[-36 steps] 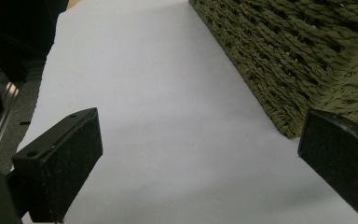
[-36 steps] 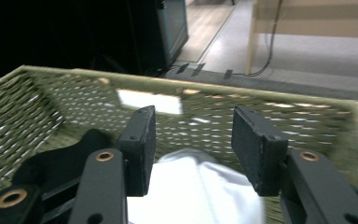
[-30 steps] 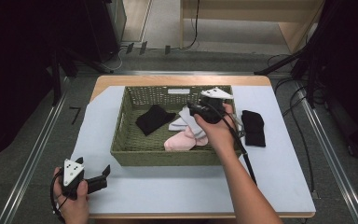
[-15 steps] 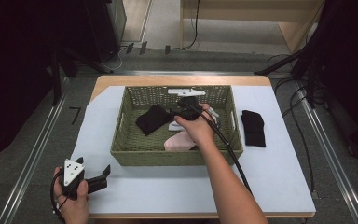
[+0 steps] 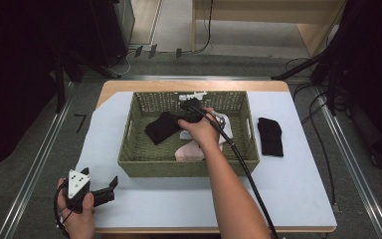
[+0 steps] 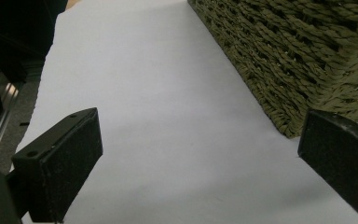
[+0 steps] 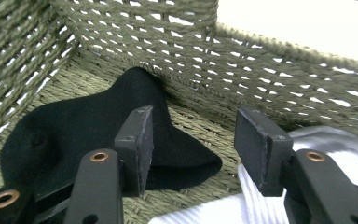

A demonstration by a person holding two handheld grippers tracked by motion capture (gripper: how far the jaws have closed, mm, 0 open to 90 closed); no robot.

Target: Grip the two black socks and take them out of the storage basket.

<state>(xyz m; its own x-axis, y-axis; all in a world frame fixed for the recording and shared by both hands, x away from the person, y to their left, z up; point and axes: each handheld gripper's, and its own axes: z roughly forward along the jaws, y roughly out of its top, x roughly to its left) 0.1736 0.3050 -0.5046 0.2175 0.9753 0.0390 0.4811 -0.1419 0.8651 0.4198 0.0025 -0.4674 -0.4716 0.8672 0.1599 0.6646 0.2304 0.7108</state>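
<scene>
Black sock [image 7: 74, 126] lies crumpled on the basket floor, toward the left half of the woven basket [image 5: 134, 149], its far tip up against the back wall in the right claw view. My right claw [image 7: 191, 140] hangs just above its near edge, jaws apart, nothing between them; one jaw sits over the dark fabric, the other over the white sock [image 7: 307, 186] beside it.

Handling, my judgement: soft knit, light, limp. It will drape and fold rather than hold shape, so no risk of breakage, but a shallow pinch may slip off a single layer. Best hold looks like the raised fold near the middle, where the fabric is bunched and thick enough for both pads. Risk: catching the white sock or the wicker weave along with it.

Also in the basket: a pink sock [image 5: 189, 152] by the front wall, under my right forearm. Outside it, a second black sock [image 5: 271, 135] lies flat on the white surface [image 5: 298, 199], right of the basket.

My left claw [image 5: 102, 191] rests at the front left corner of the surface, jaws wide, empty, near the basket's outer corner.
</scene>
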